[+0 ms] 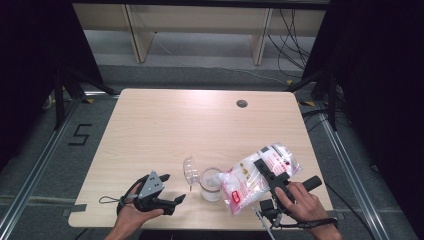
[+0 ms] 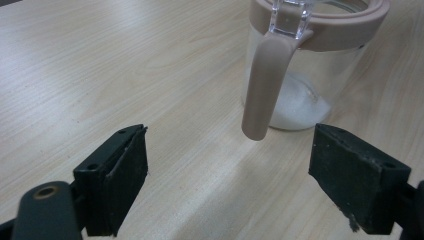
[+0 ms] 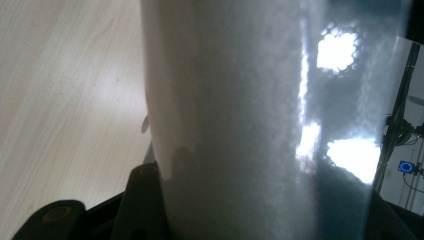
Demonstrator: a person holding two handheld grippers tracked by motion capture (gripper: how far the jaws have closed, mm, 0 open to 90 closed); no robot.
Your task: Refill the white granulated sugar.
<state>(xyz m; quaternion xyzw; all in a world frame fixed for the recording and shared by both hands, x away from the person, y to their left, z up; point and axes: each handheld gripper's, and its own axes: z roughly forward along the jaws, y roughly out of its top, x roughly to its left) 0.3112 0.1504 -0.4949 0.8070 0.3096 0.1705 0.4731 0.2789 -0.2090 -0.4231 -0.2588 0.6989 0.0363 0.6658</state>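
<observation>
Right hand-held gripper (image 1: 267, 175) clamps bag (image 1: 250, 182) over jar (image 1: 211, 186).

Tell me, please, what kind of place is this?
Probably a lab recording station, not a kitchen: a plain wooden table between black curtains, loose cables on the floor, and a floor marking "5".

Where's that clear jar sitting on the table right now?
In the high view the jar stands near the table's front edge, between the left gripper and the tilted bag held by the right gripper.
</observation>
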